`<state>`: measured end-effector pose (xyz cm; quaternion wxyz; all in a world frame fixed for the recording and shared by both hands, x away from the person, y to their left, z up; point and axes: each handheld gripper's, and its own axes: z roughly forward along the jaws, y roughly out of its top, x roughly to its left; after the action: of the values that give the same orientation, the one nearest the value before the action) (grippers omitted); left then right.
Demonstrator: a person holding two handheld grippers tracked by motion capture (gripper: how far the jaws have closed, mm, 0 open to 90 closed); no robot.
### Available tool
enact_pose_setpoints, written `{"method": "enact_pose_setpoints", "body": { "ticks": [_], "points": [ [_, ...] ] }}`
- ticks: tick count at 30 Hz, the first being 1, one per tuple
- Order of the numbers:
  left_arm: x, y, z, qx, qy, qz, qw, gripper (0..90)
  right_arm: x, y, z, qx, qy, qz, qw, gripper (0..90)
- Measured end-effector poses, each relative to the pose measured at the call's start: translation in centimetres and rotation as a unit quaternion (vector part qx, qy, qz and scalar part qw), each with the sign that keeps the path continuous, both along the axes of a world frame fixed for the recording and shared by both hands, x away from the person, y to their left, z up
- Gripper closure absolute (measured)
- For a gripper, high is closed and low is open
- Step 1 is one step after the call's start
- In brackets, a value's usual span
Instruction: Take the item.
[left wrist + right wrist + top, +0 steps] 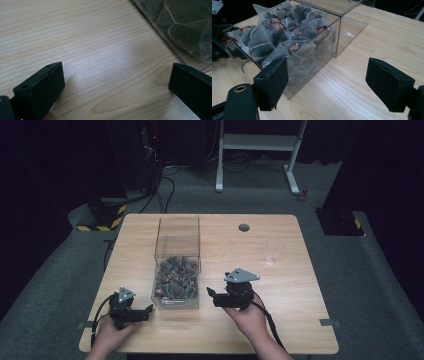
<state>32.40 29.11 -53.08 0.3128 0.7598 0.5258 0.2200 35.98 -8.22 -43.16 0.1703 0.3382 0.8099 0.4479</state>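
Right tool point(212, 298): we hold it jaws wide, nothing between, just right of the box's near corner.
Left tool point(148, 310): jaws wide over bare light wood counter point(280, 290), nothing gripped.
Clear rectangular plastic box point(176, 265): between our tools, its wall fronting the dark pyramid tea bags point(287, 37).
Clear drinking glass point(272, 251): well right, apart.

Tea bags point(175, 277) in box point(177, 227); left hand-held gripper point(148, 310) left, right hand-held gripper point(211, 296) right.
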Motion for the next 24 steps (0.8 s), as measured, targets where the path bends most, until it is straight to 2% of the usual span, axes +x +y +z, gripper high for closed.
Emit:
{"method": "enact_pose_setpoints", "body": {
  "ticks": [24],
  "points": [
    [0.0,0.0,0.0,-0.002,0.000,-0.003,1.0000,0.6,0.6,3.6,1.0,-0.001,-0.003,0.035,0.9994,19.1]
  ]
}}
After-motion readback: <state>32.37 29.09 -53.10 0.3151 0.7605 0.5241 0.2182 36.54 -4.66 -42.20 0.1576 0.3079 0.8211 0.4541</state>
